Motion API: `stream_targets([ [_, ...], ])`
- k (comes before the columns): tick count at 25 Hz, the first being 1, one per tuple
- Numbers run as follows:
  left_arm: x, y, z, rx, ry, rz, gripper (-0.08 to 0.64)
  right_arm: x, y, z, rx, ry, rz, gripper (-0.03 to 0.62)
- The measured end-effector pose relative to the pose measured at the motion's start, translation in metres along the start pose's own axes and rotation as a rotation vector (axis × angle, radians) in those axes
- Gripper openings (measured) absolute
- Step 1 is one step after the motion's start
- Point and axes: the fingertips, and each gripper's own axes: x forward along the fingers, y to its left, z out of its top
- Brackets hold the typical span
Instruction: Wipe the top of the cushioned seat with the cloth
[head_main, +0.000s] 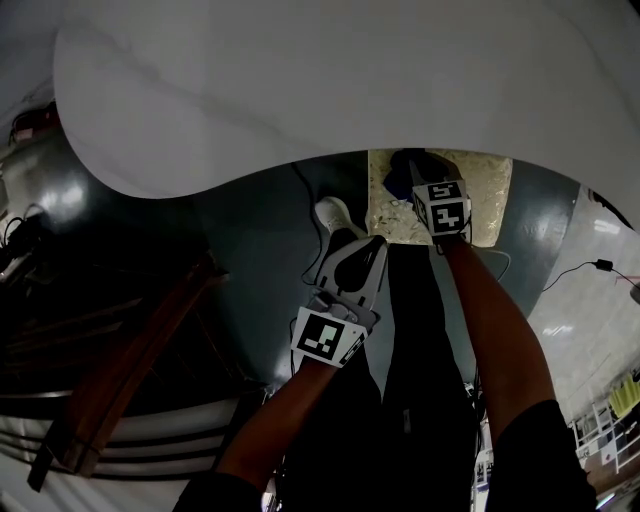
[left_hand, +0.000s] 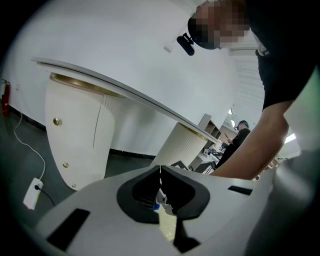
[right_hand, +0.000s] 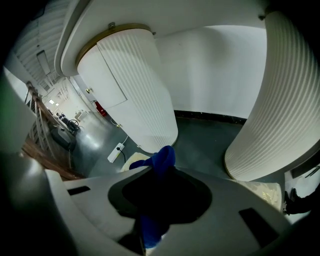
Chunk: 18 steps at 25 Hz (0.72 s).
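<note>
Head view: a white marbled tabletop (head_main: 300, 90) fills the upper half of the picture, from nine o'clock round to three. Below it lies a dark grey floor (head_main: 260, 250), and a brown wooden frame (head_main: 130, 370) leans at eight o'clock. The cushioned seat (head_main: 487, 200), beige and speckled, shows just under the table's edge at one o'clock from centre.

The right gripper (head_main: 418, 178) is over the seat's nine o'clock side, with its marker cube turned toward the person. Its jaws are clamped on the blue cloth (head_main: 408, 160). In the right gripper view the cloth (right_hand: 162, 157) bunches up at twelve o'clock of the jaws, and a tail of it hangs at six. Whether the cloth presses on the seat cannot be made out.

The left gripper (head_main: 360, 248) sits at seven o'clock from the seat, over the floor and apart from the cushion. In the left gripper view its jaws meet tip to tip with nothing between them.

A white power strip (left_hand: 32, 192) lies on the floor at eight o'clock in that view.
</note>
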Motion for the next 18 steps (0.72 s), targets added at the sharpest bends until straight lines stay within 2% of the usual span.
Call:
stream_targets([
  [9, 0.004, -0.013, -0.007, -0.033, 0.010, -0.009, 0.020, -0.014, -0.025, -0.019, 0.026, 0.001, -0.039, 0.098],
  [18, 0.011, -0.034, -0.005, -0.005, 0.013, -0.002, 0.020, -0.031, -0.055, -0.033, 0.003, -0.002, -0.058, 0.098],
])
